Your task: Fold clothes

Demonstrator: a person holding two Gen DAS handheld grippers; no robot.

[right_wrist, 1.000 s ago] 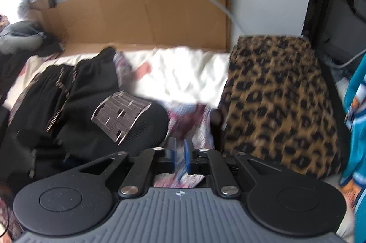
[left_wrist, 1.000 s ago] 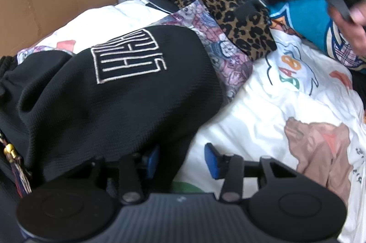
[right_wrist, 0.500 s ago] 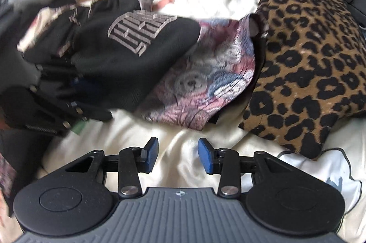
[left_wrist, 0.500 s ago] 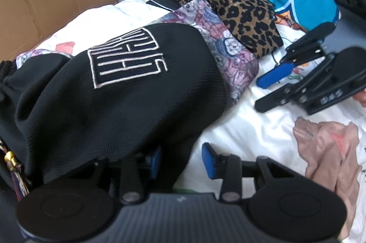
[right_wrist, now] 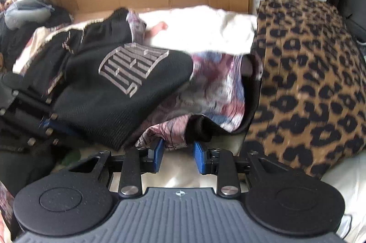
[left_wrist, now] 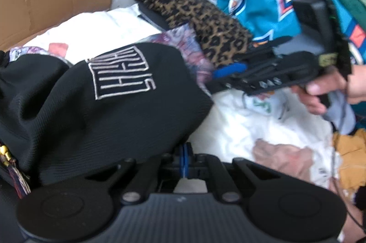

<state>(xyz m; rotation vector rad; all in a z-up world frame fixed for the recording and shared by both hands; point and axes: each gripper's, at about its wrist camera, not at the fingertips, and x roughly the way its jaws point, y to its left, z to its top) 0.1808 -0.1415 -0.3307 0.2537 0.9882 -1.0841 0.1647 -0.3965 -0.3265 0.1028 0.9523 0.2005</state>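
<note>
While the left gripper [left_wrist: 184, 157] has just pinched the black sweater [left_wrist: 103, 101] hem, the right gripper [right_wrist: 178, 157], fingers spread, nears the patterned garment [right_wrist: 215, 92] beside it, readying a two-handed lift.

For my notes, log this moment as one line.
left tool shut on black garment | right tool open at patterned garment | fold pending

You have a black knit garment [left_wrist: 96, 114] with a pale outlined letter patch lying bunched, overlapping a purple-pink patterned cloth [right_wrist: 212, 92]. Beside that sits a folded leopard-print piece [right_wrist: 306, 82], all on white bedding.
</note>
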